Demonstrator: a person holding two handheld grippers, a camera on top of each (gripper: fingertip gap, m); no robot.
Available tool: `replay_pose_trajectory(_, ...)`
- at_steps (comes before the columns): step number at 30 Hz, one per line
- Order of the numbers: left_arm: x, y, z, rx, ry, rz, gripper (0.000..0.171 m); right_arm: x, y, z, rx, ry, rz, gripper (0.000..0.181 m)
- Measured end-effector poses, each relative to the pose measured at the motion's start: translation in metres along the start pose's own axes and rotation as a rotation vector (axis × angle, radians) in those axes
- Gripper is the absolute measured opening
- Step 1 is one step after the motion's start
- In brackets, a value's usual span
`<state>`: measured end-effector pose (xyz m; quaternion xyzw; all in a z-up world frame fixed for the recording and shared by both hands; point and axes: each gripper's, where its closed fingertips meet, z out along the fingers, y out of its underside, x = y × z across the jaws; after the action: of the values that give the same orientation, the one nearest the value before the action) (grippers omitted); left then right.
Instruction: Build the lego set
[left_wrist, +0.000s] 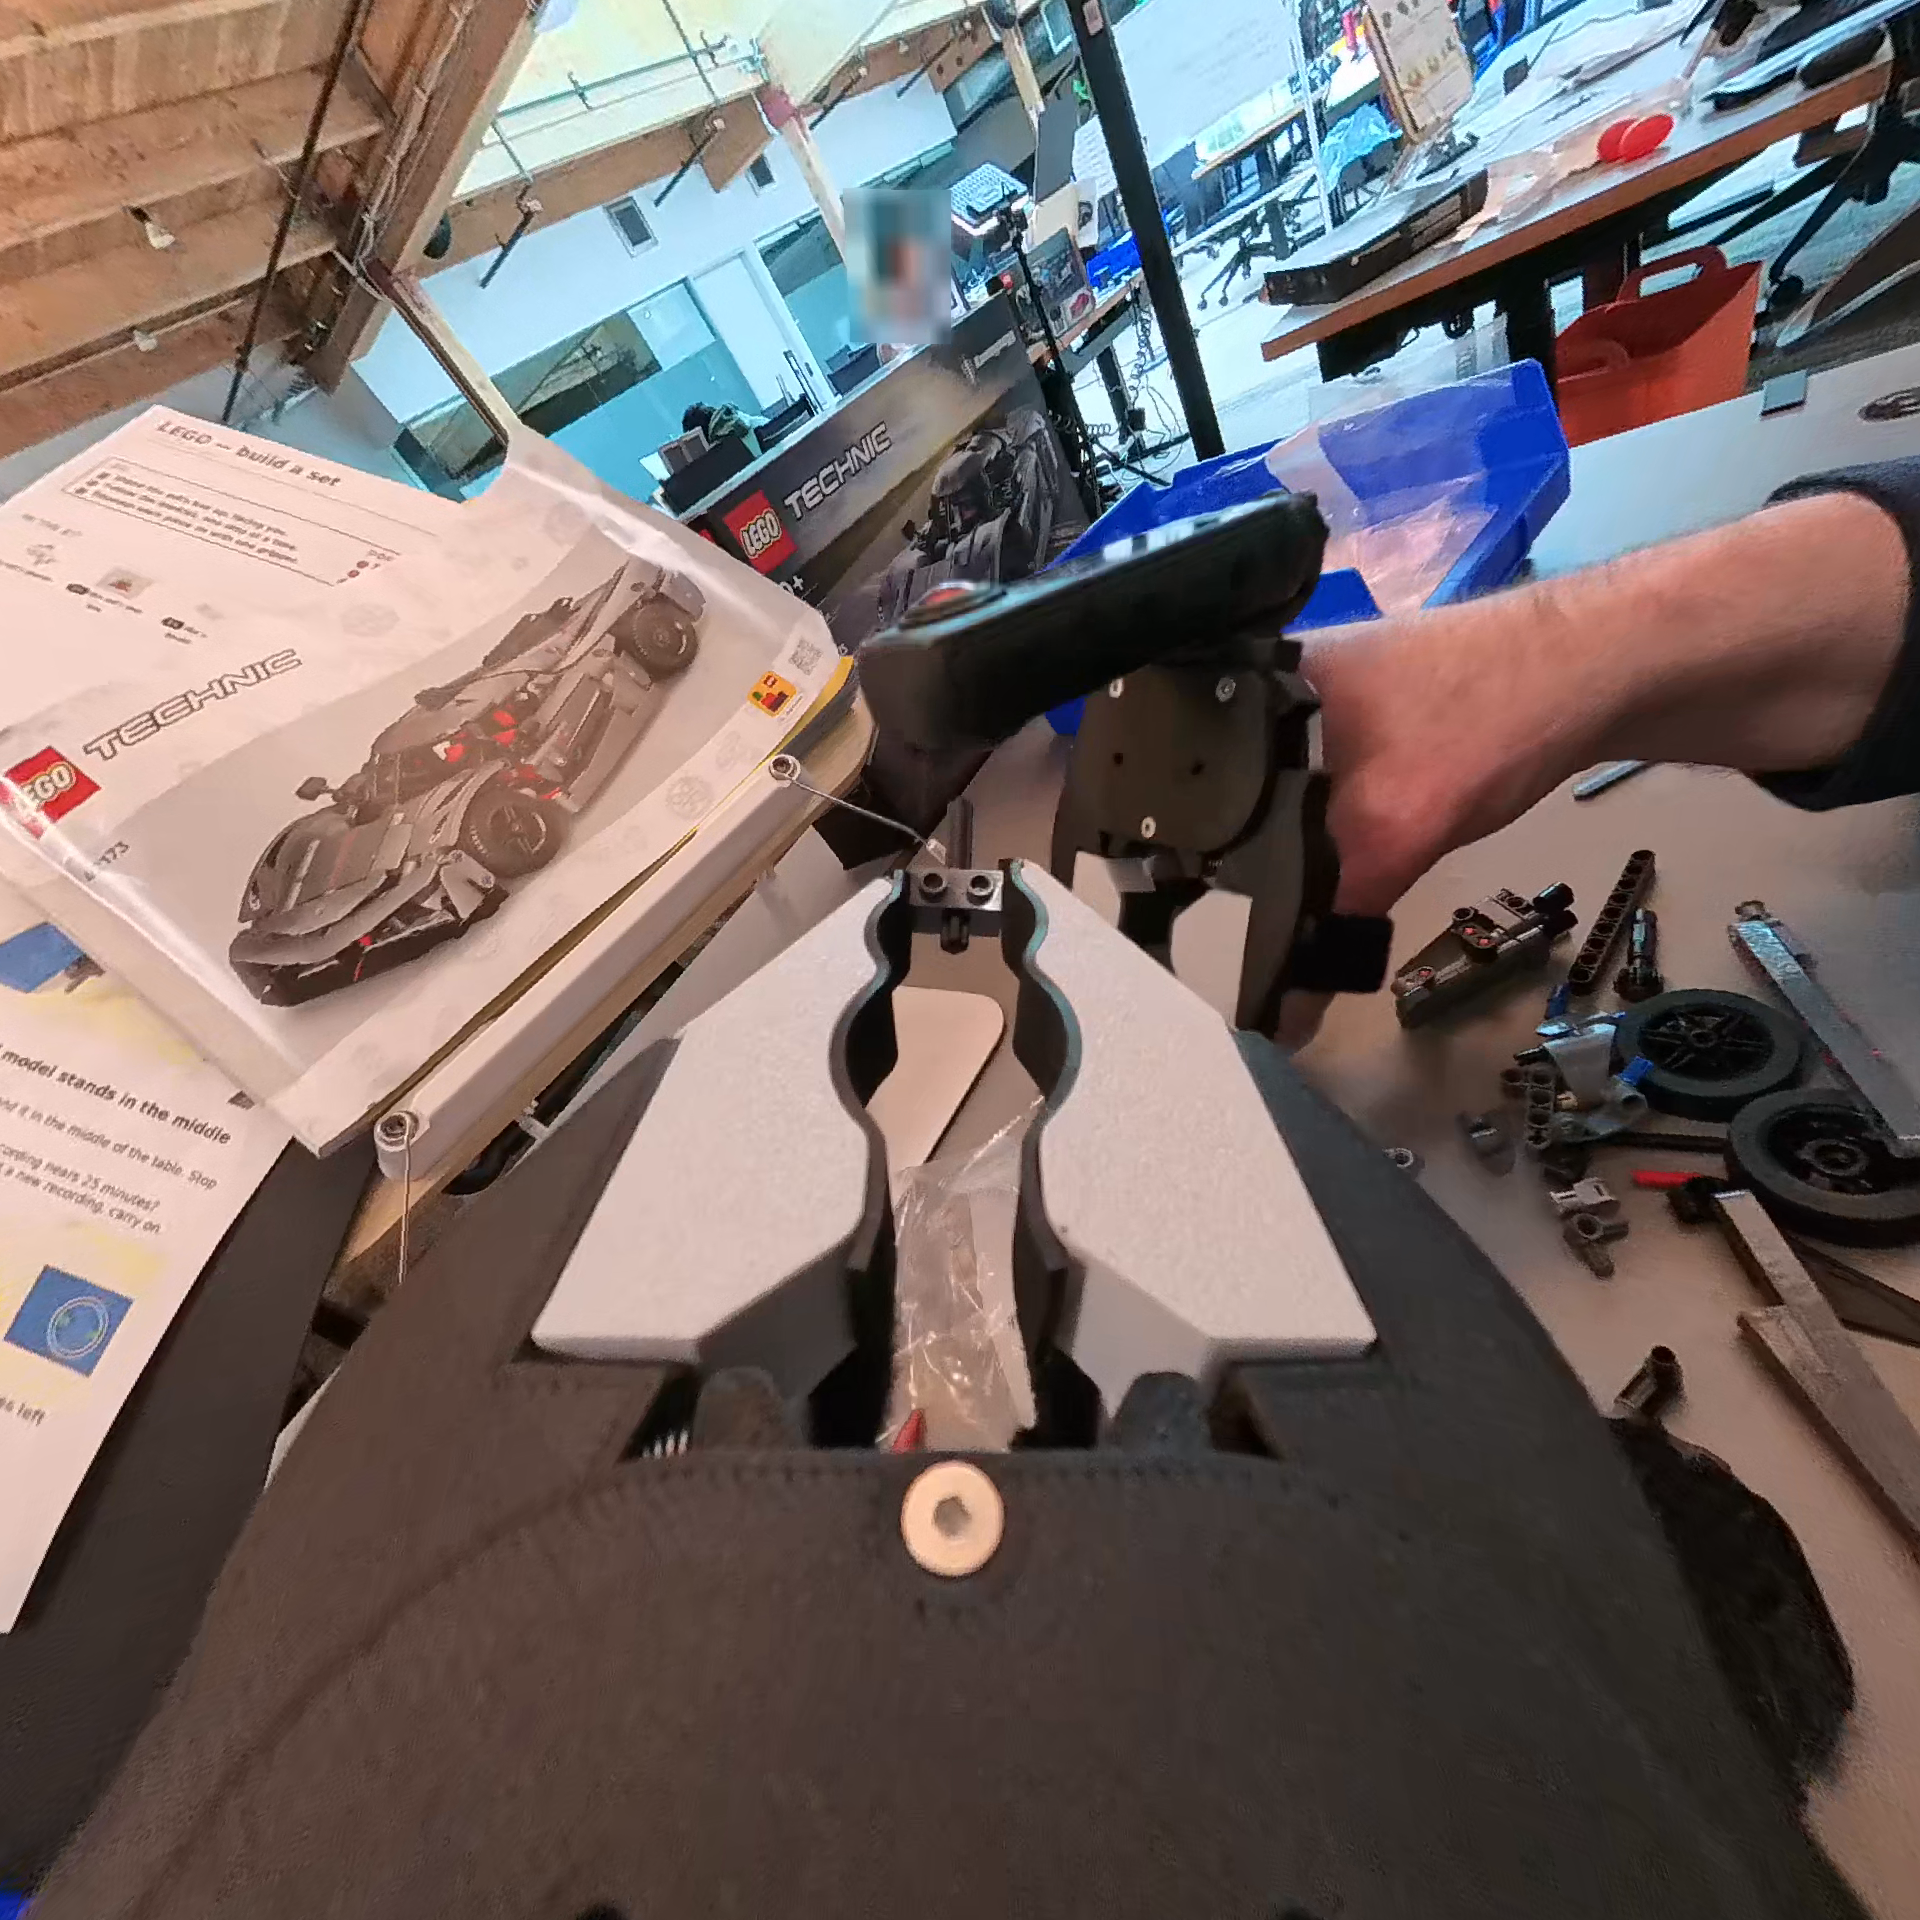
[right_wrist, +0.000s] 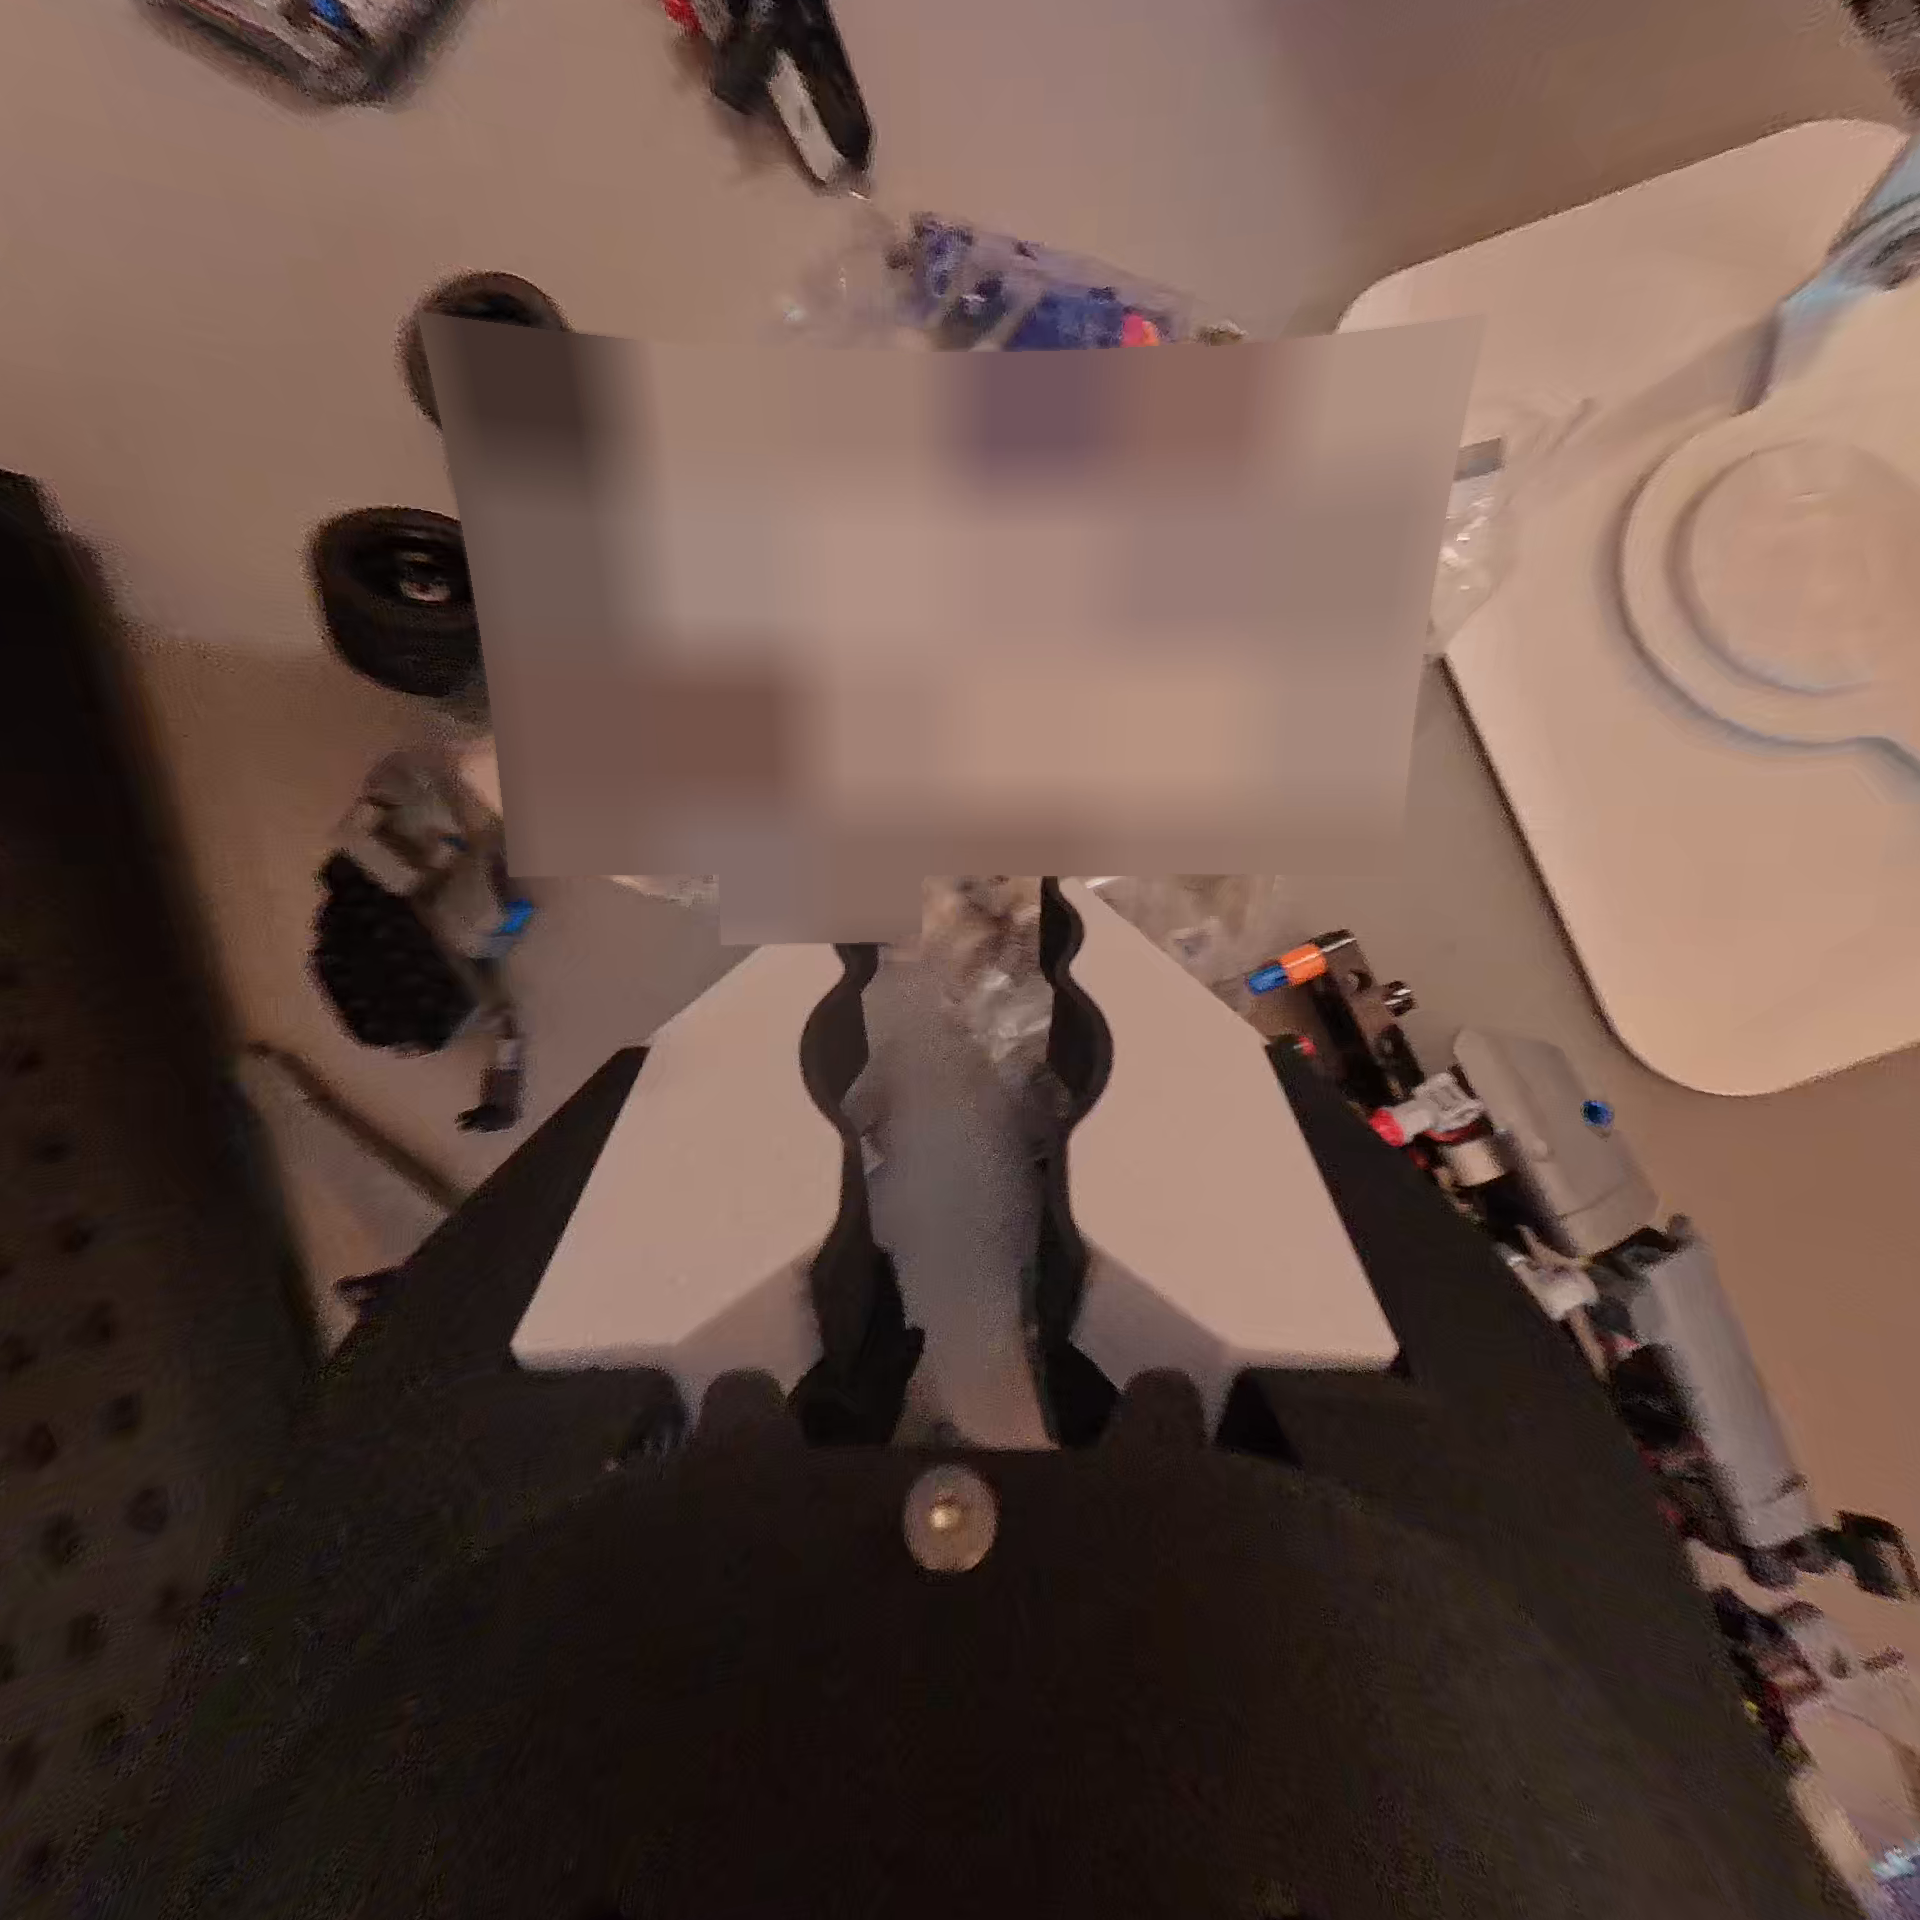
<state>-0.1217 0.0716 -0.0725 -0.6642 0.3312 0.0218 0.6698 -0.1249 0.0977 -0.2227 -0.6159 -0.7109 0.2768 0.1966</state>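
Observation:
My left gripper (left_wrist: 954, 896) is shut on a small dark grey Lego piece (left_wrist: 954, 889) with two holes, held above the table by the fingertips; a black pin hangs under it. A crumpled clear bag (left_wrist: 966, 1278) lies below, between the fingers. My right gripper (left_wrist: 1216, 966), held by a hand, points down at the table just beyond. In the blurred right wrist view the right gripper (right_wrist: 961, 894) has its jaws apart over a clear bag (right_wrist: 997, 997). A mosaic patch hides most of its tips. A grey and black part-built model (right_wrist: 1558, 1195) lies to its right.
The instruction booklet (left_wrist: 416, 779) rests on a stand at the left, with the Lego box (left_wrist: 883, 499) and blue bins (left_wrist: 1455, 468) behind. Two black wheels (left_wrist: 1709, 1049), a black beam (left_wrist: 1610, 920) and small parts lie at the right. A white tray (right_wrist: 1714, 623) is at the right. The gap from one gripper's tips to the other's is roughly 15 cm.

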Motion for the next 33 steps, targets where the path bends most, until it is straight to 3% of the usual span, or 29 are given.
replay_pose_trajectory(7,0.007,-0.002,0.003,0.006,0.021,0.013,0.014,-0.005,-0.017,-0.072,0.223,-0.025,0.013,0.023)
replay_pose_trajectory(13,0.027,-0.02,0.008,0.042,0.049,0.126,0.014,-0.039,-0.048,-0.133,0.585,-0.333,0.139,0.031)
replay_pose_trajectory(18,0.05,-0.031,0.016,0.043,0.075,0.227,0.014,-0.057,-0.059,-0.147,0.695,-0.53,0.176,0.034)
replay_pose_trajectory(21,0.054,-0.03,0.02,0.019,0.063,0.269,0.014,-0.065,-0.057,-0.149,0.697,-0.541,0.132,0.003)
replay_pose_trajectory(33,0.067,-0.04,0.012,0.072,0.188,0.188,0.014,-0.08,-0.052,-0.163,0.729,-0.352,-0.056,0.001)
